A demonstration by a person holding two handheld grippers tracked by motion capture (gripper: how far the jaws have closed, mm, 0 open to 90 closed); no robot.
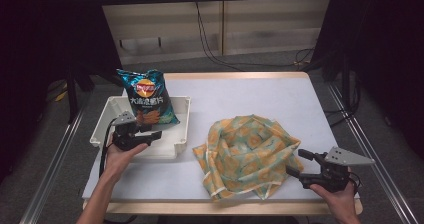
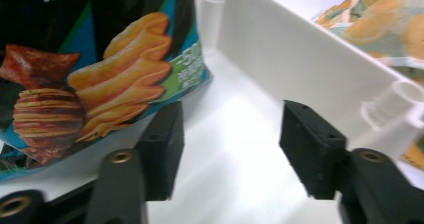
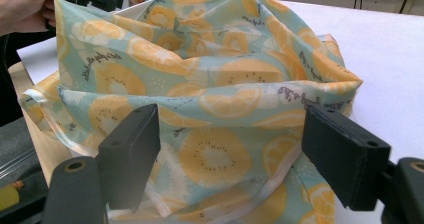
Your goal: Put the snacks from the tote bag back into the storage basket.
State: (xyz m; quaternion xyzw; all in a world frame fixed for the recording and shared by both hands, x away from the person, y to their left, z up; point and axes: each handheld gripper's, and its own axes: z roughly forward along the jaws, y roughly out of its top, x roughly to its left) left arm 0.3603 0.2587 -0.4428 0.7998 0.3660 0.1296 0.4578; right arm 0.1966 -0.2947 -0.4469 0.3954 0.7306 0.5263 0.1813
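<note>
We see a blue chip bag [image 1: 147, 98] leaning upright in a white plastic tray [image 1: 183, 132] at the left of the white bench [image 1: 260, 96]. We judge it light, puffy, crinkly and slippery, its contents fragile, so a gentle pinch on a sealed edge seems best. The left gripper [image 1: 141, 135] sits inside the tray just beside the bag's lower corner, its 2 fingers [image 2: 160, 154] spread apart around nothing. To the right lies a crumpled orange-print cloth bag [image 1: 245, 151], soft and limp. The right gripper [image 1: 298, 163] rests at its edge, fingers [image 3: 131, 151] parted, cloth between them but not pinched.
</note>
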